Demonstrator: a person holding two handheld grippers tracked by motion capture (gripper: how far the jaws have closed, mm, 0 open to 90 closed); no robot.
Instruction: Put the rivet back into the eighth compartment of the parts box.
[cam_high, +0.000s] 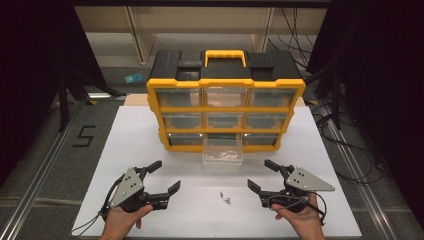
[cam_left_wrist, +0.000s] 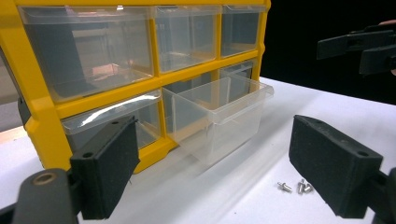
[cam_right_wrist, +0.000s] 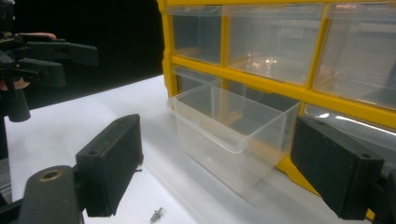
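Both the left claw (cam_high: 168, 176) and the right claw (cam_high: 261, 175) gape empty; tiny screws (cam_high: 224, 196) lie between them, their number unclear, the drawer's (cam_high: 223, 152) contents a blur beyond.

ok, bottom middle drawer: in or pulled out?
Pulled out. The clear drawer juts forward of the yellow organizer frame onto the white table, while its neighbours sit flush.
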